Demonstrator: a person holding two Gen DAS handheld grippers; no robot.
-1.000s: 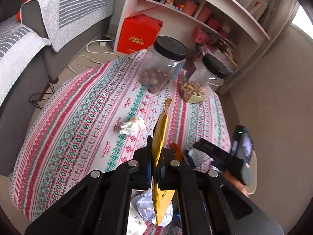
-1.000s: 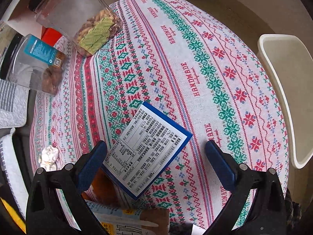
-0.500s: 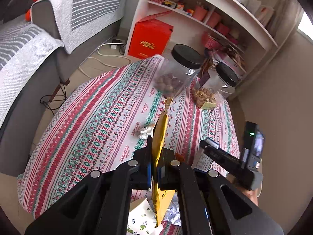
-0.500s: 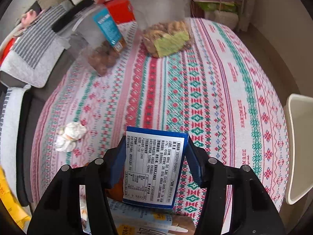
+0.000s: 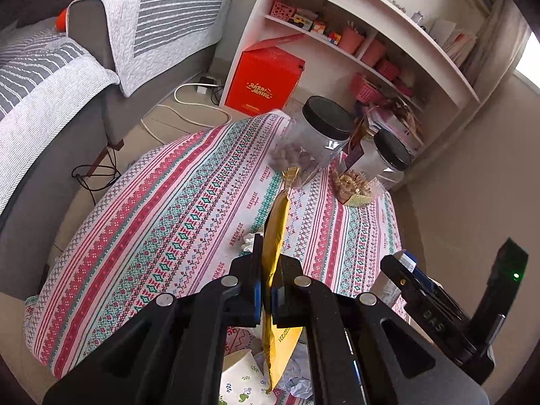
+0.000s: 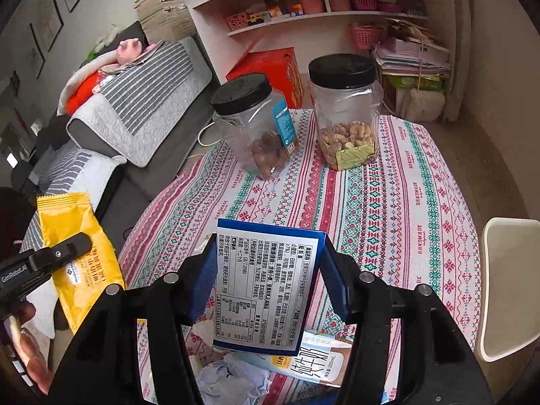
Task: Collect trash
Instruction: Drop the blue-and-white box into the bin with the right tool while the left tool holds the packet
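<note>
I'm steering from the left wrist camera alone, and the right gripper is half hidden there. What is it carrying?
Observer: The right gripper is shut on a blue-edged box, with its white printed label facing the camera.
Operator: Anything beneath it?
Observer: Yes, a small drink carton lies just below the box.
Operator: What's off to its right?
Observer: A white chair seat at the table's edge.

Two black-lidded jars (image 6: 256,125) (image 6: 344,108) are counted on the tablecloth, one yellow wrapper (image 6: 81,253), one blue box (image 6: 266,283) and one milk carton (image 6: 317,357) (partly hidden).
</note>
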